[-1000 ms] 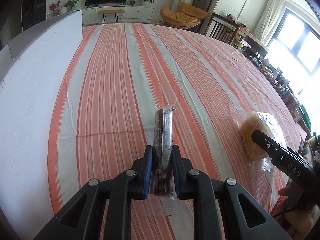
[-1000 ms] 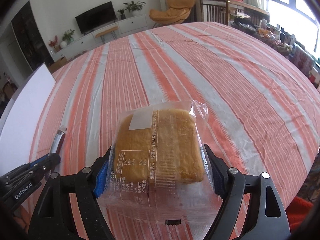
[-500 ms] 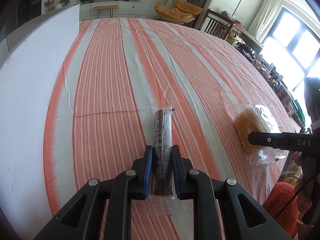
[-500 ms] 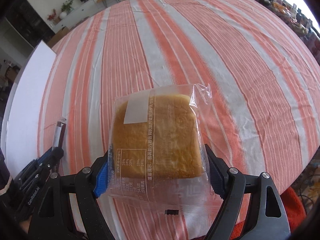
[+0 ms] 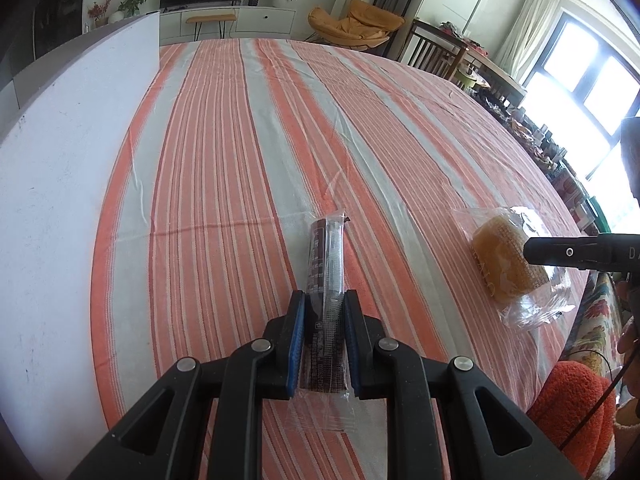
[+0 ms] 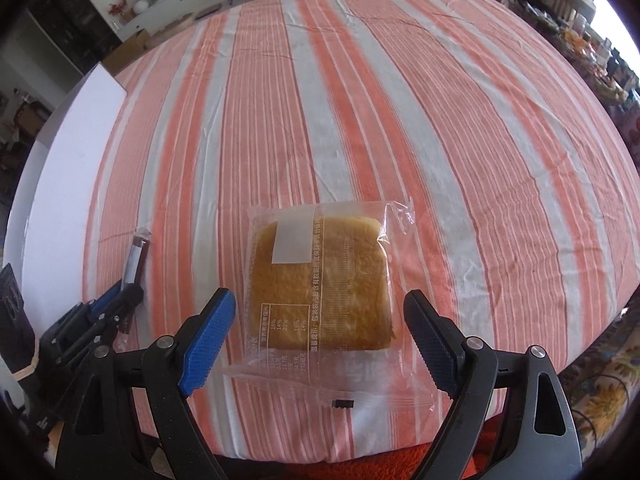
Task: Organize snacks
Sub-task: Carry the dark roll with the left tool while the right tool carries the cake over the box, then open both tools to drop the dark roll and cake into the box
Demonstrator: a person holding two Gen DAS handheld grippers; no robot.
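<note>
While left tool (image 5: 322, 312) pinches choc bar (image 5: 326, 256), cake pack (image 6: 320, 284) lies between right tool's (image 6: 320, 320) spread jaws.

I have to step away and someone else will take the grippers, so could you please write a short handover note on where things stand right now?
Left gripper: shut on the dark snack bar, held low over the striped tablecloth.
Right gripper: open, fingers either side of the wrapped cake, not touching it.
Cake: lies flat on the cloth near the table's front edge, to the right of the bar.
Done: cake appears set down and let go.
Left: place the bar, probably beside the cake; draw the right gripper back. No container is in view, only a white board at the left.
</note>
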